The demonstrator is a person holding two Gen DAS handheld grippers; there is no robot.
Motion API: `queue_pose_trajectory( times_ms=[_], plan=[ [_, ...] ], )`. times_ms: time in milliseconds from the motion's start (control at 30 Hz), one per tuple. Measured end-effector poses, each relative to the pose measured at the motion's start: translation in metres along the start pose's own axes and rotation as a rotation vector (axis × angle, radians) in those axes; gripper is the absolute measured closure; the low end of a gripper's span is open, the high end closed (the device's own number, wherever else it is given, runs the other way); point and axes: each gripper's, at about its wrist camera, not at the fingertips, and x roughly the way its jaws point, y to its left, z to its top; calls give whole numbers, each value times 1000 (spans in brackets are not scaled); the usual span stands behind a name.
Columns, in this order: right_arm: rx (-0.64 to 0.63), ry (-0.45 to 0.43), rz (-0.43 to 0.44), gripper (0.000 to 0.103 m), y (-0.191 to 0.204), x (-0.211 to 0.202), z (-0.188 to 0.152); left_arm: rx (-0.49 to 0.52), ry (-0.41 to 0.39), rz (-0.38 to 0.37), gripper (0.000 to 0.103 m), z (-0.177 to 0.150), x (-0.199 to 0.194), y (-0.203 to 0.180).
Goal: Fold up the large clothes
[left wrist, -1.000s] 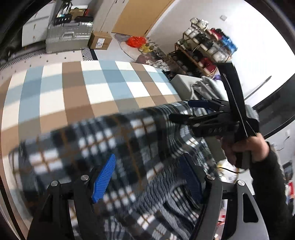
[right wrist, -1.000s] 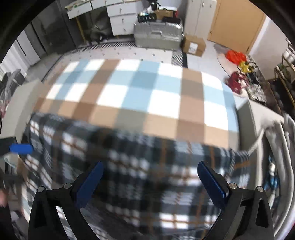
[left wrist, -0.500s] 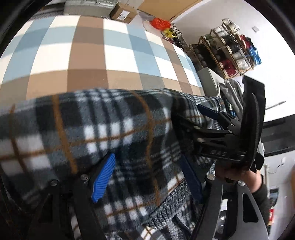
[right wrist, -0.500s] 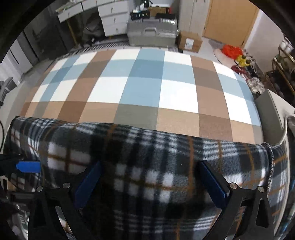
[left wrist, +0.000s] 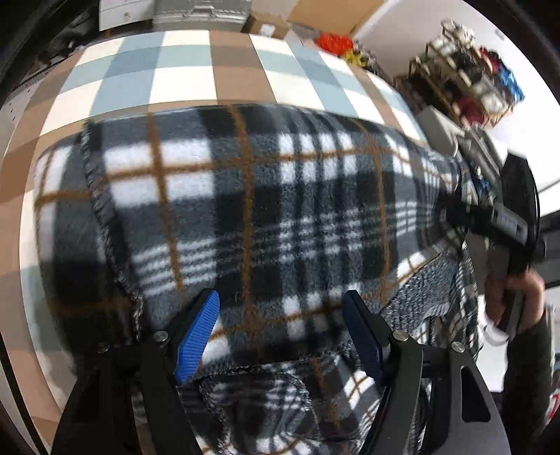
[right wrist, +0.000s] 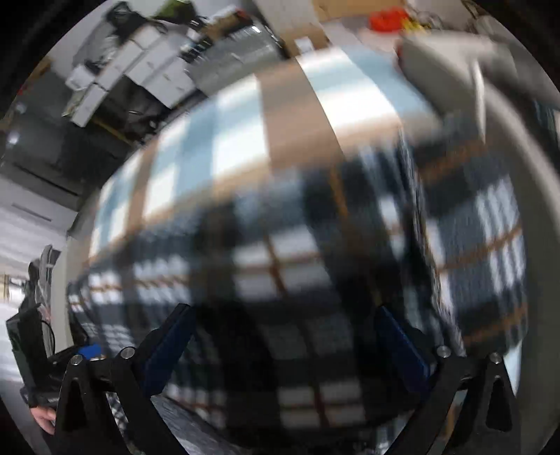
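Observation:
A black, white and grey plaid fleece garment [left wrist: 266,210] with thin orange lines lies spread on the checked surface [left wrist: 182,66]. My left gripper [left wrist: 283,329] is open, its blue pads apart above the garment's near edge. My right gripper [right wrist: 287,346] is open too, over the same plaid garment [right wrist: 280,252]; this view is motion-blurred. In the left wrist view the right gripper's black body [left wrist: 504,217] sits at the garment's right end, held by a hand [left wrist: 518,301].
The surface is a blue, white and brown checked cover [right wrist: 238,140]. Beyond it are a silver case [left wrist: 199,10], cardboard boxes [left wrist: 266,24], a shoe rack [left wrist: 472,84] and white drawers [right wrist: 140,59].
The garment has been lowered from hanging in the air onto the checked surface. The right wrist view swung sharply and is now blurred. Both grippers stay open.

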Motion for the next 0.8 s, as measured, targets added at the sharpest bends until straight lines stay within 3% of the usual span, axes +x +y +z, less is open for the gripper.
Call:
queue_pose_trajectory(
  times_ms=[33, 133, 233, 367, 600, 700, 800],
  plan=[
    [-22, -12, -23, 0, 7, -5, -8, -2, -2, 3, 35, -4, -3, -1],
    [-46, 29, 26, 0, 26, -11, -34, 53, -45, -14, 35, -24, -22, -17],
    [-113, -28, 40, 0, 46, -33, -62, 115, -116, -18, 35, -44, -41, -33],
    [-198, -96, 122, 0, 67, -57, -106, 126, -167, -14, 35, -62, -54, -45],
    [-105, -122, 218, 0, 58, -80, -179, 153, -251, -91, 35, -108, -85, -73],
    [-138, -206, 205, 0, 62, -121, -199, 182, -282, -87, 35, -120, -98, -95],
    [-335, -342, 130, 0, 91, -169, -227, 238, -350, -27, 35, -142, -120, -116]
  ],
)
